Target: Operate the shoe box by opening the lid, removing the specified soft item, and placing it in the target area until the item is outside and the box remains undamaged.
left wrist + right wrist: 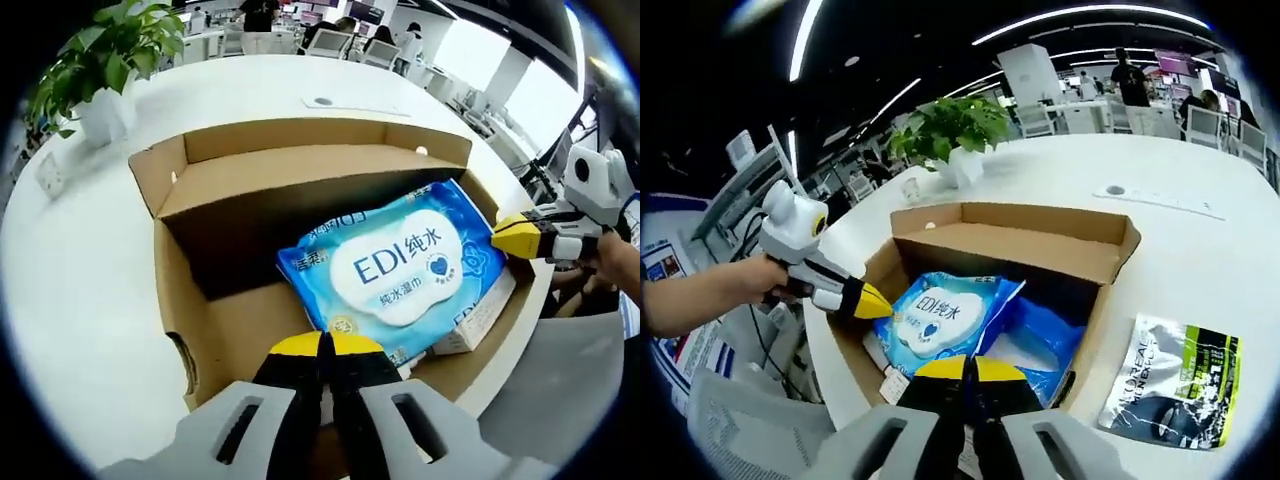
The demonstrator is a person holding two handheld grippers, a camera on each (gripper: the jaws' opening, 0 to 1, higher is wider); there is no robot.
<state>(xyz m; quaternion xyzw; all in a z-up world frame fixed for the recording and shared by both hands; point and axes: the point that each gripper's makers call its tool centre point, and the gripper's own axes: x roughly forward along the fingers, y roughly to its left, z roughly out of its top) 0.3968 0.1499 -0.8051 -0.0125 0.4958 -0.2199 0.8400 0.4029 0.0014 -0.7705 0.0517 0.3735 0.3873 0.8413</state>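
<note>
- Left gripper view, far left: a plant (105, 55) in a white pot stands on a round white table (70, 300), with bare tabletop between it and the box.
- Centre: an open cardboard box (175, 300) sits on the table, its lid (300, 170) folded up and leaning over the far half. The near half is open from above.
- Inside the box lies a blue wipes pack (400, 265) with a white label, tilted, resting on a white carton (480, 320) at the box's right wall.
- Bottom centre: the left gripper (325, 345) has its yellow-tipped jaws pressed together with nothing between them, just at the pack's near edge.
- Right edge: the right gripper (520, 238) reaches in held by a hand (615, 262), its tip at the box's right rim beside the pack.
- Right gripper view, left side: the left gripper (872, 300) comes in, held by a hand (745, 280), tip at the box rim (855, 345) next to the pack (940, 320).
- Bottom centre: the right gripper (965, 368) shows its jaws closed and empty over the box's near edge.
- Right: a dark and green sachet (1170, 380) lies flat on the table beside the box, apart from it.
- Behind: an office with desks, chairs and people standing far off.
</note>
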